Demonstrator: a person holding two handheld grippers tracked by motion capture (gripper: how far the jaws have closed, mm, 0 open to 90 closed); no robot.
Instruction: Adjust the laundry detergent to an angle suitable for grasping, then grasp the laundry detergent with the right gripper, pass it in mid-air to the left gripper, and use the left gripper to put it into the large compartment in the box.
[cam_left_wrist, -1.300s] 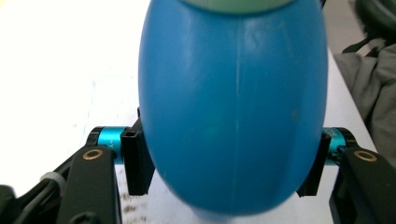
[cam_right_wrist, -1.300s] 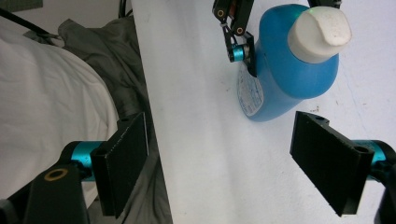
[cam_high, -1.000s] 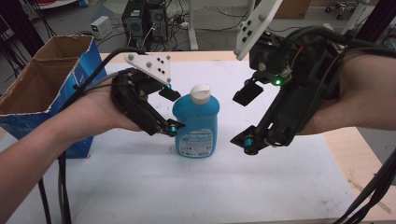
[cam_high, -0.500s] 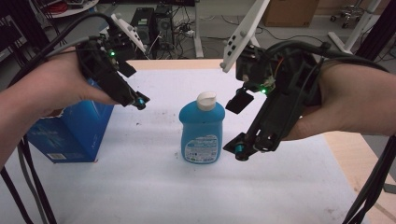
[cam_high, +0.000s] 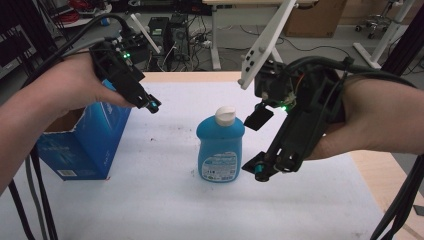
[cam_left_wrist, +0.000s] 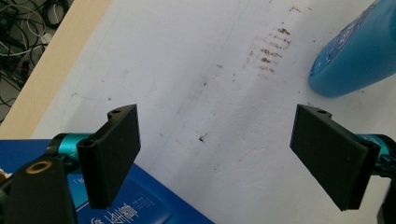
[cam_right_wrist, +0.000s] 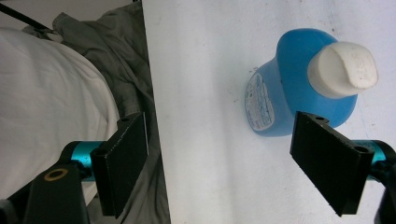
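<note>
A blue bottle (cam_high: 220, 147) with a white cap (cam_high: 225, 115) stands upright in the middle of the white table (cam_high: 165, 200). My left gripper (cam_high: 148, 103) hangs high to its left, above the blue box (cam_high: 85, 142). Its jaws have just been opening and stand open with nothing between them (cam_left_wrist: 224, 154); the bottle's base (cam_left_wrist: 355, 56) lies beyond the right jaw. My right gripper (cam_high: 259, 145) is open just right of the bottle, one jaw near the cap and one near the base, not touching. From above, the bottle (cam_right_wrist: 289, 98) sits beyond its right jaw (cam_right_wrist: 224, 158).
The open blue cardboard box stands at the table's left edge, its corner (cam_left_wrist: 140, 205) under my left gripper. Brown smudges (cam_left_wrist: 273, 51) mark the white surface. The table's near edge and the person's clothing (cam_right_wrist: 51, 93) lie behind the right gripper. Desks and cables crowd the floor beyond.
My left gripper has drawn away from the bottle's left side, up and to the left over the blue box, with its jaws wider. The right gripper has stayed beside the bottle.
</note>
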